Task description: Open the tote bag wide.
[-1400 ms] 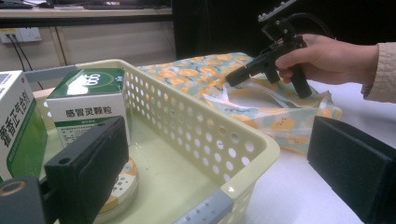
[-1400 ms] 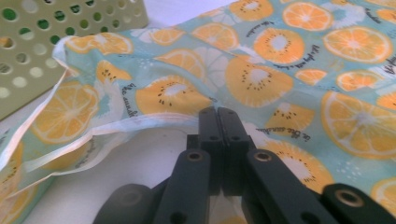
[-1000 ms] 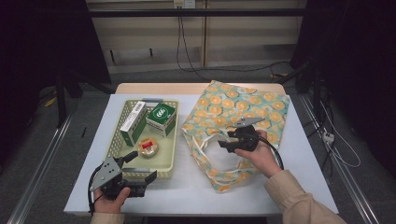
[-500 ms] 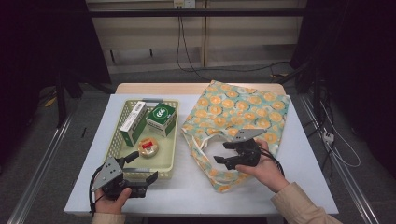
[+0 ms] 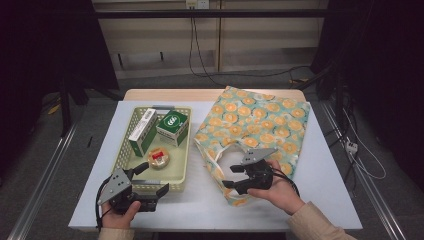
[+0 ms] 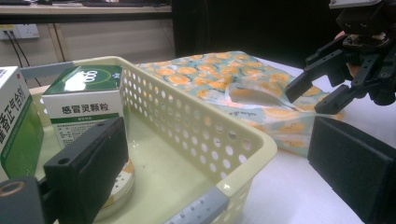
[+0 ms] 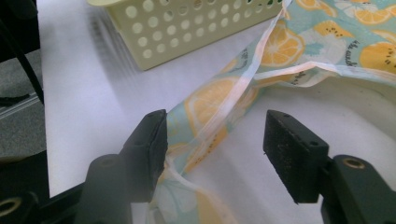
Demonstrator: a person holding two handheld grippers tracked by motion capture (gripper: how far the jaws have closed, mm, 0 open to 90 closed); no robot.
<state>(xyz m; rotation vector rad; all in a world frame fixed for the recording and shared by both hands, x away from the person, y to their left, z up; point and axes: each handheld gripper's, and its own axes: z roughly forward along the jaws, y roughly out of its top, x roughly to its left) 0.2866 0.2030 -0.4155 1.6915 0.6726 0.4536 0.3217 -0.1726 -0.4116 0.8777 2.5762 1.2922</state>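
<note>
Right gripper (image 5: 229, 176) has been sliding nearer along the soft orange-print cloth bag (image 5: 260, 125), jaws narrowing, unclamped astride its floppy rim, the best hold

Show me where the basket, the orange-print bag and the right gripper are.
basket (image 5: 125, 159): high view, left rim.
orange-print bag (image 5: 260, 116): high view, flat cloth middle.
right gripper (image 5: 229, 176): high view, between its jaw tips.

On the table (image 5: 320, 200), the basket (image 5: 125, 155) lies left of centre and the bag (image 5: 260, 120) right of centre, just beside it. In the basket, 2 boxes (image 5: 172, 127) stand at the upper end, side by side; a round tin (image 5: 159, 158) lies below them. The left gripper (image 5: 150, 179) sits at the basket's lower edge; the right gripper (image 5: 231, 176) is over the bag's lower left corner.
</note>
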